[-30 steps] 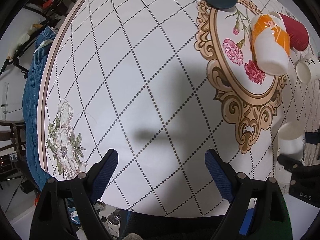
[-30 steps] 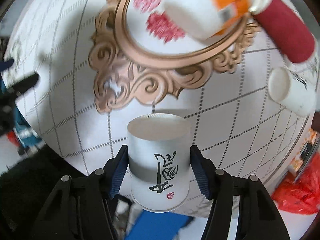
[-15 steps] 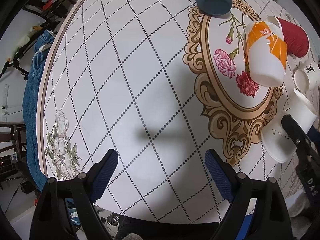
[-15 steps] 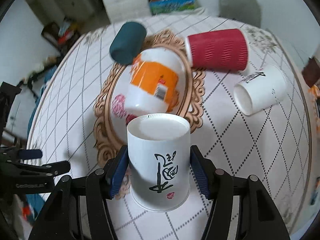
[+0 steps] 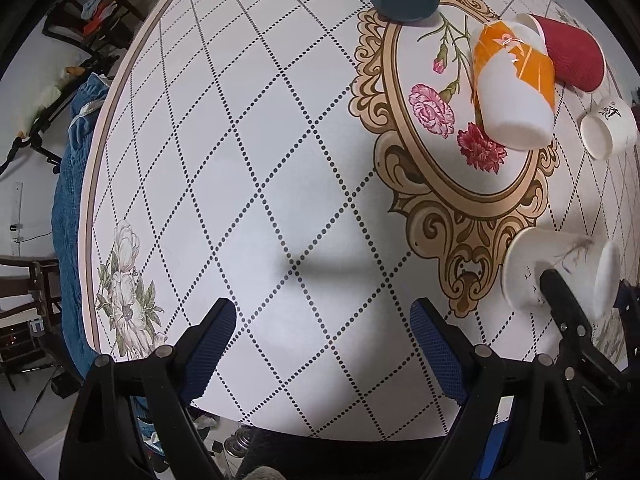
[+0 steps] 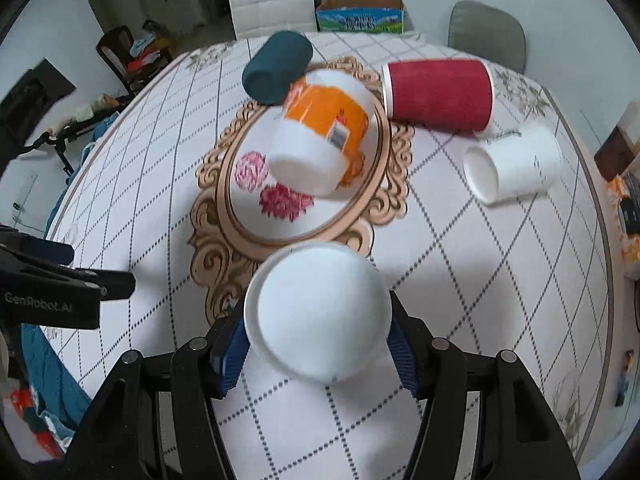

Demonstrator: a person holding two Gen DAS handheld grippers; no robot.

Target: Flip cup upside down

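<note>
Five cups share the round patterned table [image 6: 460,264], and only the white paper cup [image 6: 318,316] is in hand. Ahead of the right gripper [image 6: 318,344] and well apart from it lie four on their sides: the red ribbed cup [image 6: 438,94] ahead to the right, the orange-and-white cup [image 6: 320,136] straight ahead, the dark teal cup [image 6: 278,66] beyond that to the left, and a smaller white cup [image 6: 516,162] off to the right.

My read is that the flip is partway: the held cup is tipped so one round end faces the right wrist camera, and in the left wrist view it sits tilted over the cloth; whether it touches I cannot tell. Setting it down mouth-first and letting go remain.

That cup sits squeezed between the right gripper's blue pads, at the fingertips. The left gripper [image 5: 324,340] hangs spread wide with nothing between its fingers, the held cup off to its right.
</note>
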